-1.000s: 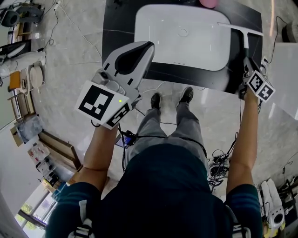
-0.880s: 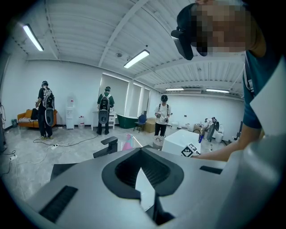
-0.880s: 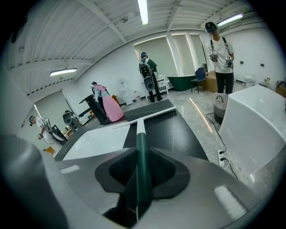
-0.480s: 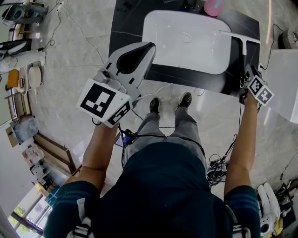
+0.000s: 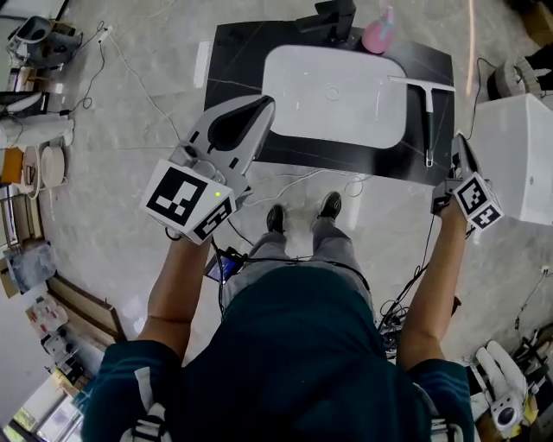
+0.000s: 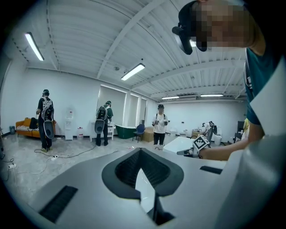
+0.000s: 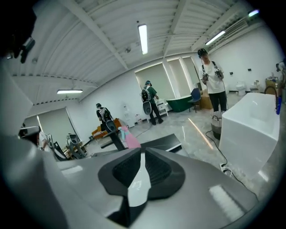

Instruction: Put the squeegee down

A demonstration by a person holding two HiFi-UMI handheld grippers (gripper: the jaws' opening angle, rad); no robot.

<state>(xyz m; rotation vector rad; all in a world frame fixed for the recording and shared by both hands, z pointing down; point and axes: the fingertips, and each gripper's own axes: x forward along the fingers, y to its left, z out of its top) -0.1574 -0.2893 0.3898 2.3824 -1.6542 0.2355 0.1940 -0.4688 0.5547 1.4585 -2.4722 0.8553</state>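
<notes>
Squeegee: The squeegee (image 5: 429,121) lies flat on the black desk (image 5: 238,52), just right of the white sink basin (image 5: 333,95). Its blade is at the far end and its handle runs back toward the person, so the put-down looks done.

Right tool: The right tool (image 5: 458,147) hovers near the handle's end, clear of it. Its jaws have just been closing and stand all but pressed together, with nothing between them. Judged from that, this hand has let go and is drawing off.

Left tool: The left tool (image 5: 263,105) is held up over the desk's near edge, left of the basin. Its jaws are pressed together and empty. It seems to be parked out of the way, with no part in the job.

Placement: The strip of desk beside the basin is bare, so the squeegee cannot slide into the bowl there. The pink bottle (image 5: 380,34) and the dark tap (image 5: 337,19) stand well apart from it at the far side.

Hidden: The right gripper view shows the bottle and a corner of the desk but not the squeegee, which the tool's own body blocks. The left gripper view looks out into the room, past the desk. The head view is too small to show whether the blade lies fully flat.
</notes>
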